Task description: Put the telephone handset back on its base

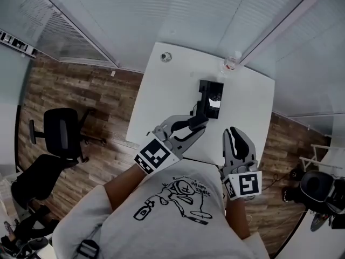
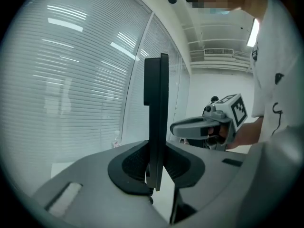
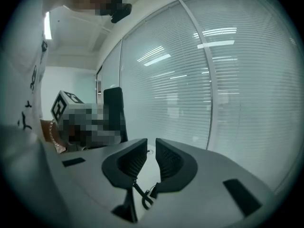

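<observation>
The black telephone base lies on the white table, towards its far side. My left gripper hovers just short of the base and is shut on the black handset. In the left gripper view the handset stands upright and edge-on between the pads of that gripper. Further right, my right gripper is over the table's near edge. In its own view its jaws are nearly together with nothing between them. The same view shows the handset at the left.
A small bottle and a round object sit at the table's far edge. Glass walls with blinds close off the far side. One black office chair stands on the wood floor to the left, another to the right.
</observation>
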`<act>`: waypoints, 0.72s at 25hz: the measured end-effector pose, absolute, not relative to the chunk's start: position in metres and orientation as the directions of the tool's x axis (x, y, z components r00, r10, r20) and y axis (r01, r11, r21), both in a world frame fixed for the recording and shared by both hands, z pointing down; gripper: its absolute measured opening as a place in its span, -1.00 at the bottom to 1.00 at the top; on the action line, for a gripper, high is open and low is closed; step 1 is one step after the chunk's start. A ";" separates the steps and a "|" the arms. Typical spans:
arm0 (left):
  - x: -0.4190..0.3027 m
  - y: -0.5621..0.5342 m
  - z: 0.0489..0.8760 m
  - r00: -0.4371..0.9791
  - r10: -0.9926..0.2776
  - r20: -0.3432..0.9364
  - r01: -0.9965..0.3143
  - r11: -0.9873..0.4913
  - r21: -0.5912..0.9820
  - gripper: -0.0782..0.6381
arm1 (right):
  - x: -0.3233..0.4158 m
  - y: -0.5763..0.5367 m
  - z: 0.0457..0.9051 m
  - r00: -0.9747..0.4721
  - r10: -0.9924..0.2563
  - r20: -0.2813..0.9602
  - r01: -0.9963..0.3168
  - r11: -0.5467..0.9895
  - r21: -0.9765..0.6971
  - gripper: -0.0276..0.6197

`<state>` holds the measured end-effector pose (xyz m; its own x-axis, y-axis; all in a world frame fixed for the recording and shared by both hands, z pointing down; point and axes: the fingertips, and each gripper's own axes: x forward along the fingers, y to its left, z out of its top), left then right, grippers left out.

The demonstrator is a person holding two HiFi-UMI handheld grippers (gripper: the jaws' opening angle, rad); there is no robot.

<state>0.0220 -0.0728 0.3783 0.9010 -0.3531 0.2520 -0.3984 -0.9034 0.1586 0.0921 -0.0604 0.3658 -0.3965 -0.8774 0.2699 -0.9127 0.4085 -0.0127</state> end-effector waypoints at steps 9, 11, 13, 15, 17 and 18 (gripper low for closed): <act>0.028 -0.096 0.398 0.923 -0.285 0.260 -0.351 -0.899 0.260 -0.58 | 0.052 -0.063 0.459 -0.503 -0.734 0.456 -0.839 0.542 -0.054 -0.49; 0.030 -0.097 0.403 0.927 -0.259 0.271 -0.332 -0.903 0.273 -0.58 | 0.049 -0.065 0.479 -0.504 -0.713 0.489 -0.833 0.551 -0.054 -0.45; 0.033 -0.095 0.410 0.932 -0.223 0.287 -0.308 -0.904 0.298 -0.58 | 0.047 -0.066 0.497 -0.499 -0.693 0.520 -0.829 0.557 -0.054 -0.44; 0.038 -0.095 0.418 0.936 -0.189 0.297 -0.286 -0.901 0.327 -0.58 | 0.046 -0.067 0.515 -0.497 -0.670 0.552 -0.821 0.569 -0.049 -0.44; 0.044 -0.095 0.427 0.940 -0.157 0.303 -0.265 -0.895 0.358 -0.58 | 0.046 -0.068 0.534 -0.501 -0.639 0.584 -0.809 0.585 -0.054 -0.44; 0.048 -0.094 0.432 0.942 -0.141 0.305 -0.255 -0.892 0.373 -0.58 | 0.046 -0.068 0.543 -0.505 -0.624 0.596 -0.805 0.590 -0.064 -0.44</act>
